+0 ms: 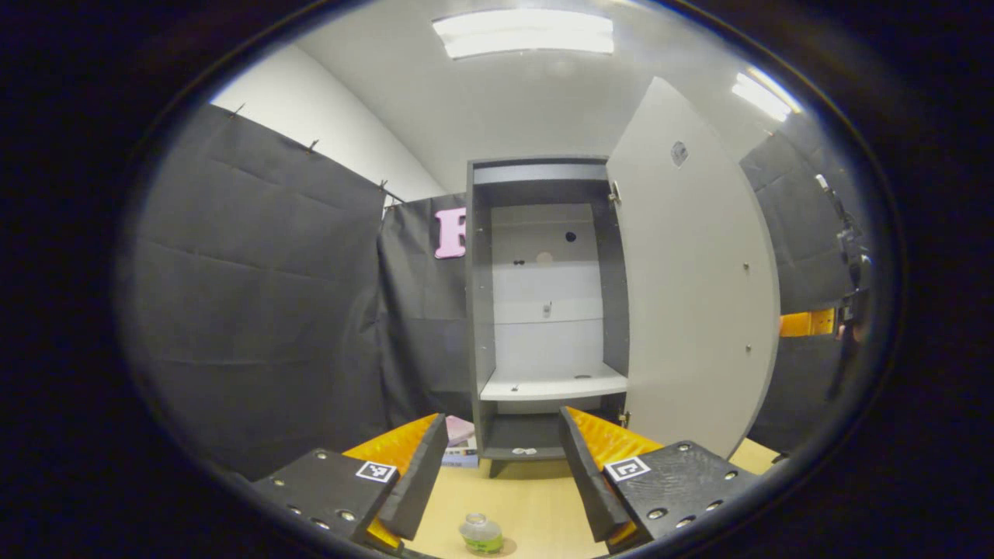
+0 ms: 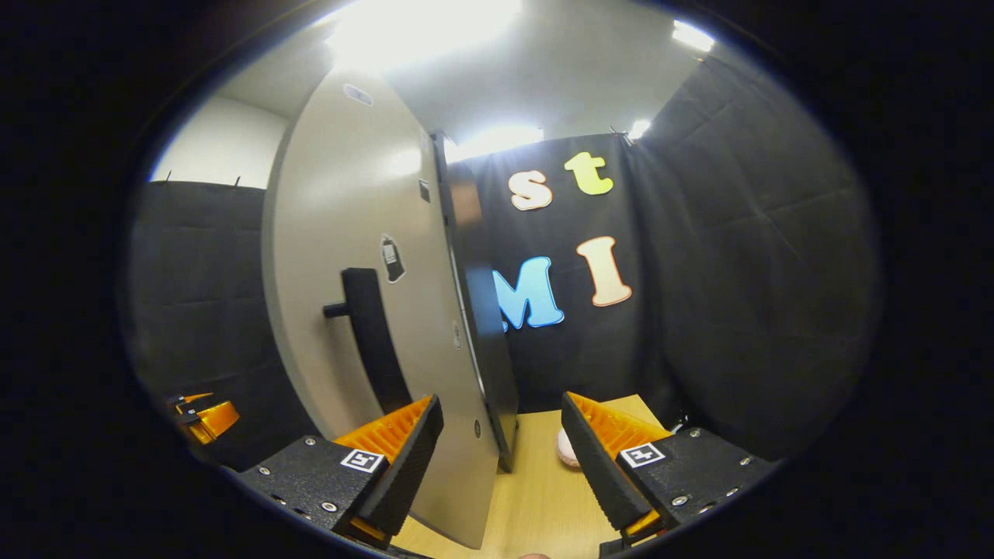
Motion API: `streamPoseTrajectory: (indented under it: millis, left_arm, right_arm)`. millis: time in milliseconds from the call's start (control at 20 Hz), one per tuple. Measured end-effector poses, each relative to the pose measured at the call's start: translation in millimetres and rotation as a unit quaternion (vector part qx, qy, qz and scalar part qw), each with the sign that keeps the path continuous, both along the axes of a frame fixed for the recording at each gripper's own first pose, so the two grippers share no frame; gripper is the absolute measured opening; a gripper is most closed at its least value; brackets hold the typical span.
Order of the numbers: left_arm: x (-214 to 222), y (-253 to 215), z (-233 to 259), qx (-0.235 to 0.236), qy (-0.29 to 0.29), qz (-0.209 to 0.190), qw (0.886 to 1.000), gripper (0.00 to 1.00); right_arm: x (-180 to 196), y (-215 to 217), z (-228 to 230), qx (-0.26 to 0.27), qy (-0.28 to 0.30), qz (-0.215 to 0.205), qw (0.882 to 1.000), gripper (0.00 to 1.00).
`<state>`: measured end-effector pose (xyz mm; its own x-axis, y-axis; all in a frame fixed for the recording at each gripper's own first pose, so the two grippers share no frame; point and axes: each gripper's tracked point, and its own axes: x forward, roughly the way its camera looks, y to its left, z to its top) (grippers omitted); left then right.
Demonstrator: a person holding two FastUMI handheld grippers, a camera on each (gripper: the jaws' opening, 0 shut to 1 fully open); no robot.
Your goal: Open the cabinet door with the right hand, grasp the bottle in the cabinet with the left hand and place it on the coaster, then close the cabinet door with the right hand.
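Observation:
The grey cabinet (image 1: pixel 481 310) stands on the wooden table with its door (image 1: pixel 691 295) swung wide to the right. Its white shelf (image 1: pixel 553 384) is bare. A small clear bottle (image 1: pixel 481 534) with a green label stands upright on the table, low between my left gripper's fingers; I cannot tell whether a coaster lies under it. My left gripper (image 1: pixel 503 462) is open, held above and behind the bottle without touching it. My right gripper (image 2: pixel 505 450) is open beside the door's outer face (image 2: pixel 349 233). The black handle (image 2: pixel 369 334) lies just past its left finger.
A pink box (image 1: pixel 460 435) lies left of the cabinet's foot. A pale round object (image 2: pixel 567 449) sits on the table (image 2: pixel 536 497) near my right gripper's right finger. Black cloth walls close in on all sides. The other gripper (image 2: pixel 202 415) shows at the far left.

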<state>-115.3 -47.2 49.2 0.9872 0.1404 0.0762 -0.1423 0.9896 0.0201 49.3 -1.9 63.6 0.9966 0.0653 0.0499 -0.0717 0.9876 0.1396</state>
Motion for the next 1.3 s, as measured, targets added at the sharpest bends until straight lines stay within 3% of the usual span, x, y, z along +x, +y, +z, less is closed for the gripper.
streamPoseTrajectory:
  millis: [100,150,200,500,550,650,750,850,1000,1150,1200,1300]
  left_arm:
    - [15,8,-1,0.016,0.007,-0.017,1.0,0.78]
    - [21,8,2,0.017,0.003,-0.03,0.999,0.85]
    - [28,12,4,0.016,-0.001,-0.041,0.999,0.85]
    - [66,55,0,-0.019,-0.007,-0.085,0.996,0.77]
    - [72,65,-1,-0.019,-0.008,-0.088,0.996,0.81]
    - [81,85,1,-0.014,-0.013,-0.099,0.995,0.78]
    - [88,103,0,-0.007,-0.025,-0.109,0.994,0.85]
    - [93,118,-14,-0.001,-0.014,-0.121,0.993,0.82]
    - [100,131,-24,0.005,0.0,-0.132,0.991,0.85]
    - [106,128,-22,0.005,0.001,-0.147,0.989,0.81]
    - [110,124,-28,0.003,0.011,-0.154,0.988,0.78]
    - [113,119,-29,-0.003,0.015,-0.157,0.987,0.82]
  right_arm:
    - [-4,1,-8,0.016,0.017,-0.023,0.999,0.93]
    - [-3,9,-8,0.03,0.027,-0.027,0.999,0.93]
    - [-4,18,-9,0.038,0.032,-0.028,0.998,0.94]
    - [-5,100,-1,0.013,0.038,-0.017,0.999,0.94]
    - [-1,114,-1,0.015,0.037,-0.015,0.999,0.94]
    - [10,138,4,0.016,0.03,-0.017,0.999,0.94]
    - [24,158,9,0.02,0.013,-0.026,0.999,0.94]
    - [37,179,3,0.028,0.016,-0.028,0.999,0.94]
    - [51,209,5,0.029,0.02,-0.021,0.999,0.94]
    - [65,223,13,0.016,0.012,-0.02,1.0,0.89]
    - [69,225,13,0.01,0.013,-0.021,1.0,0.94]
    - [74,225,10,0.01,0.014,-0.025,1.0,0.94]
